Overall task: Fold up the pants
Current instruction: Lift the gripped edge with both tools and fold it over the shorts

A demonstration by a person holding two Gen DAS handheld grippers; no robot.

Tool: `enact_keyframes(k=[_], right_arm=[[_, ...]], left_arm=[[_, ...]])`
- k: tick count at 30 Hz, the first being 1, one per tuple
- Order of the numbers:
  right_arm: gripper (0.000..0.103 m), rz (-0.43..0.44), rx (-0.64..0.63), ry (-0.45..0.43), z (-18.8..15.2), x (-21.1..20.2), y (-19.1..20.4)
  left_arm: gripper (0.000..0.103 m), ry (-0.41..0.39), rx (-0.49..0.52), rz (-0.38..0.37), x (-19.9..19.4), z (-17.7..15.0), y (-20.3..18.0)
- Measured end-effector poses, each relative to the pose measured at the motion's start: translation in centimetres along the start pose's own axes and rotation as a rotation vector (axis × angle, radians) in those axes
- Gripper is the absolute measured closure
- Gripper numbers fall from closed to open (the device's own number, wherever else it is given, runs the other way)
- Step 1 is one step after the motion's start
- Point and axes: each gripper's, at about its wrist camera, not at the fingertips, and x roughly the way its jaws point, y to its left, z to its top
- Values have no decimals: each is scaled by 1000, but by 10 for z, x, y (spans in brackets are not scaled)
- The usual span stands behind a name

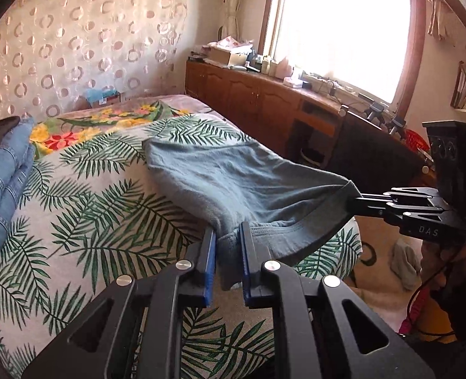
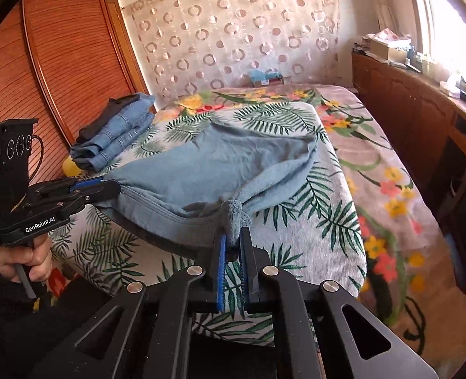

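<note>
Grey-blue pants (image 1: 226,180) lie on the leaf-print board (image 1: 75,214) on the bed, their near end lifted off it. My left gripper (image 1: 228,237) is shut on one bunched corner of that end. My right gripper (image 1: 356,200) comes in from the right and is shut on the other corner. In the right wrist view the pants (image 2: 220,164) stretch between my right gripper (image 2: 233,240), shut on a bunched corner, and my left gripper (image 2: 113,186) at the left, shut on the hem. The far end rests on the board (image 2: 327,214).
A stack of folded jeans (image 1: 5,177) lies at the board's left side; it also shows in the right wrist view (image 2: 116,132). A wooden cabinet (image 1: 264,101) runs along the window wall on the right. A wooden headboard (image 2: 43,72) stands at the left.
</note>
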Motion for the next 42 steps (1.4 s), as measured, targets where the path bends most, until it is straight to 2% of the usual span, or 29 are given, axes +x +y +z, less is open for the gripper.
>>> enact_keyframes(k=[14,21,27,42], right_arm=[[95,38,-42,-84,2,-18,12],[95,19,-21,-60,2,6,-5],[95,-3,-14,-43,14,26,-8],[95,-68,-19,-80,53,63,-11]], left_arm=[[88,-84,12,-10,-35,17,-3],[88,-38,-15,1,-12,15,12],[88,-5,-16,5,11,21,18],[88,2,-23,41,53,76,35]])
